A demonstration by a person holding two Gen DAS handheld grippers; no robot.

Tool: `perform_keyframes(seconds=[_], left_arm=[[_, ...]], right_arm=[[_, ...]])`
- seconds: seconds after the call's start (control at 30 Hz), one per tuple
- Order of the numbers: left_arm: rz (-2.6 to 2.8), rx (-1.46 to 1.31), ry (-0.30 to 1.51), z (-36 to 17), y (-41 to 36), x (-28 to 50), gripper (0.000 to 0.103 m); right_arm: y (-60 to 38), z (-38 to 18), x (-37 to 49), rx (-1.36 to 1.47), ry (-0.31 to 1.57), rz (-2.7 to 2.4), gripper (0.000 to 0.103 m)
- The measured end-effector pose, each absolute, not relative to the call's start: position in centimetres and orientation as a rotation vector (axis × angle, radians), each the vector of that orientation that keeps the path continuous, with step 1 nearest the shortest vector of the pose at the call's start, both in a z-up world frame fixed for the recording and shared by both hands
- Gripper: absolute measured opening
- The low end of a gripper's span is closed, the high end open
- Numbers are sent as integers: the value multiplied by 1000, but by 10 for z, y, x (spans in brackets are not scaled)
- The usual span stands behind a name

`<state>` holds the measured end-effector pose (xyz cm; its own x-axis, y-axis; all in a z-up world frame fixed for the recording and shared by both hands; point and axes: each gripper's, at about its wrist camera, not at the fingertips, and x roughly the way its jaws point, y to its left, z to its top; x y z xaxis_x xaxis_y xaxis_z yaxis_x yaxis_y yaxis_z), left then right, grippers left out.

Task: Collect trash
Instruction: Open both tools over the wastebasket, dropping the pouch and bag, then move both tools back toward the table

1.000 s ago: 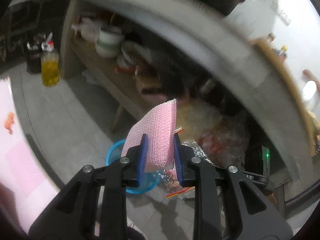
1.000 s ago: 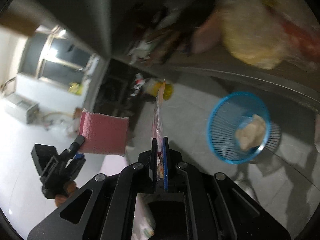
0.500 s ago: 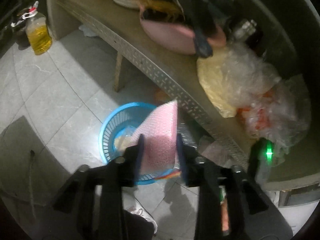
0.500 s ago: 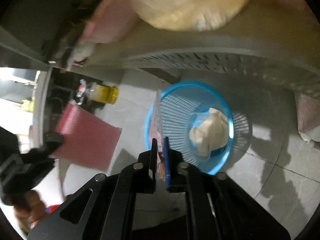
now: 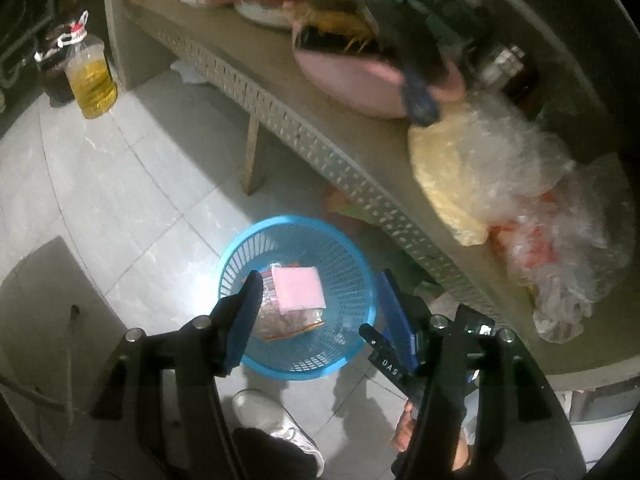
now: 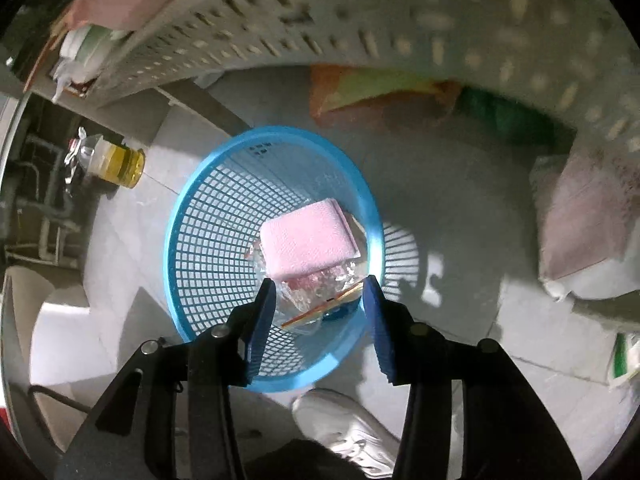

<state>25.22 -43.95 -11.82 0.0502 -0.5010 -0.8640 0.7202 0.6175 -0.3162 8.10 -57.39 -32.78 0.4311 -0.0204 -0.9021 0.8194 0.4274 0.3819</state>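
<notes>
Hidden or unclear: the clutter on the perforated shelf is blurred – a pink tub and crinkled plastic bags can be told, the rest cannot; whatever lies under the wrapper in the basket is covered.
Left gripper: jaws opening, nothing between them, poised above the basket.
Right gripper: jaws opening too, gripping nothing; the basket shows through the gap.
Trash: one pink cloth lies flat on top of one clear snack wrapper, both inside the blue basket.
Counts: two grippers, one basket, one bottle of yellow oil – standing well apart on the floor – and one white shoe of the person just beside the basket.
Surface and room: pale grey floor tiles, brightly lit by the basket, dark under the shelf.
</notes>
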Motion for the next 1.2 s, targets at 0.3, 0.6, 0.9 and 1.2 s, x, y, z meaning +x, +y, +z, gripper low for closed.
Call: perform_keyframes(seconds=[0.3,0.6,0.9,1.2], left_arm=[[-992,184,1009,-30,-367,218,84],[-988,114,880,25,-261,182,93],[-904,44,804,52,-180,159,94],[-833,-48,791,48,-121,153,94]], right_arm=[[-539,-239,75,732,923,-577,62],[-473,-130,68,431,809,-524,94],[-400,-58,75,158,719,-500,96],[-350,-15,83,86,632,-406,96]])
